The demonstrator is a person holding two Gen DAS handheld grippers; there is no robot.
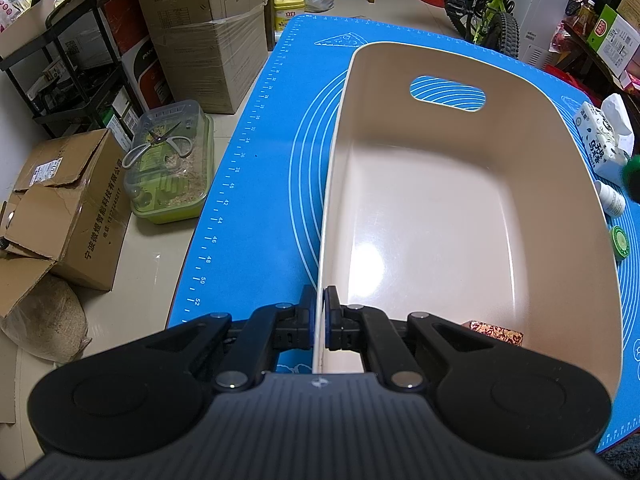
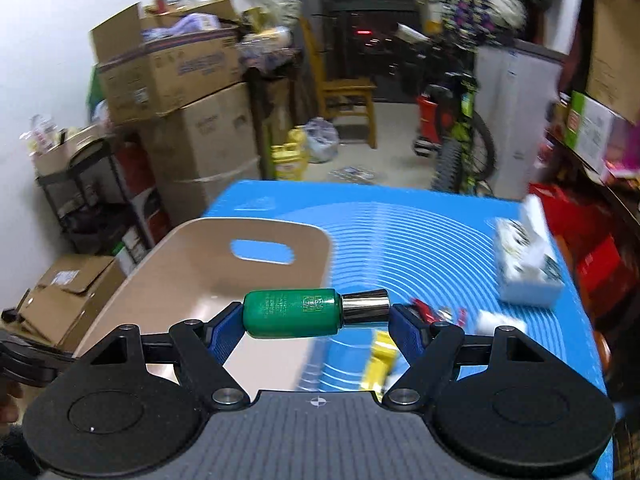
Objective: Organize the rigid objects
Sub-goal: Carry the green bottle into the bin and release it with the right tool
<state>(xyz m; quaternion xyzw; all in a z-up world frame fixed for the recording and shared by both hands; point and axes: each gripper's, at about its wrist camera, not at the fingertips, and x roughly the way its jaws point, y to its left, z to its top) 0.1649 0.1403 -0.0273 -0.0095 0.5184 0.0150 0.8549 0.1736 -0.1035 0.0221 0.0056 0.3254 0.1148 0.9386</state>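
The right hand-held gripper [image 2: 316, 322] is gripping the green bottle [image 2: 294, 313] end to end, long axis lying crosswise. The bin [image 2: 208, 276] is sitting at ten o'clock, its near rim clamped by the left hand-held gripper [image 1: 319, 320].

Beige bin [image 1: 460, 208]: smooth plastic, glossy floor reflecting lamp glare. Blue mat [image 1: 256, 184]: matt, rubbery-looking sheet with printed white lines. Green bottle [image 2: 292, 313]: glossy body, mirror-bright metallic cap [image 2: 366, 306]. Left gripper [image 1: 319, 312] and right gripper [image 2: 316, 326]: matt black plastic links, polished metal pivots, ribbed grey housing, blue textured pads [image 2: 408, 336].
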